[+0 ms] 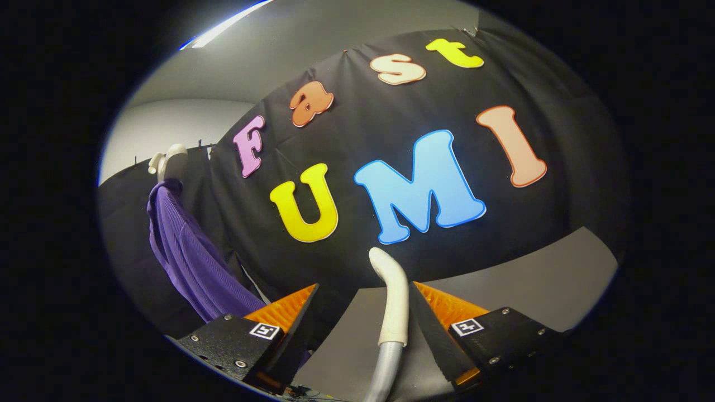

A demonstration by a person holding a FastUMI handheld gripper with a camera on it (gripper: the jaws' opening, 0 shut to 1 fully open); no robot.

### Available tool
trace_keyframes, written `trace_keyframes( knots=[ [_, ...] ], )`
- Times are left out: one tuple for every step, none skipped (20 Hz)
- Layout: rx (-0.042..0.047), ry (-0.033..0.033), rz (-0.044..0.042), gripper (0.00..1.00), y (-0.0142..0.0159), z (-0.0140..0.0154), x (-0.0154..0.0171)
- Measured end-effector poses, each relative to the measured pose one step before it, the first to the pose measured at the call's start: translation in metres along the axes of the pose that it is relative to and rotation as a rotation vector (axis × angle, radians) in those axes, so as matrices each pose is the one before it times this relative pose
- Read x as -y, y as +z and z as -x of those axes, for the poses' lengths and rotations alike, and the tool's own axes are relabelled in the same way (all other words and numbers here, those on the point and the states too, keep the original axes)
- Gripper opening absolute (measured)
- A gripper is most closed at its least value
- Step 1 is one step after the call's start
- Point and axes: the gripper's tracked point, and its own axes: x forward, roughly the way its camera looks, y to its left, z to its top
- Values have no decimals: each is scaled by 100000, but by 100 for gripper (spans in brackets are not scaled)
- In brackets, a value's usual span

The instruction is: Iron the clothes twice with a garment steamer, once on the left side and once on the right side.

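Gripper view, gripper (363,301) open, steamer wand (394,301) between

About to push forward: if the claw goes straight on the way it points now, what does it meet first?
Probably the white steamer handle, which stands between the open claw's fingers, close beside one of them. Beyond it is the black cloth wall. The purple garment hangs off to the side. Depth is unclear.
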Motion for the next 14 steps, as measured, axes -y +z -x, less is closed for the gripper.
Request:
trace_keyframes(
  knots=[
    [-2018,177,-1918,95,61,-1070,597],
    [-2801,-80,-1770,95,-479,-917,597],
    [-3110,260,-1622,95,-430,-917,487],
    [-3268,591,-1682,95,-661,-686,458],
    [-3321,567,-1894,95,-424,-618,441],
    [-2706,296,-2220,95,-560,-572,429],
    [-2235,573,-1251,95,-247,-533,362],
    [-907,227,-596,95,-199,-517,349],
    [-1145,191,-544,95,48,-440,195],
    [-2034,547,-1369,95,-549,-368,221],
    [-2463,932,-1938,94,-397,-347,43],
    [-2604,453,-1951,94,-486,-467,389],
    [-2087,-1043,-1713,94,-200,-267,406],
    [-554,749,-926,94,-121,-286,26]
  ],
)
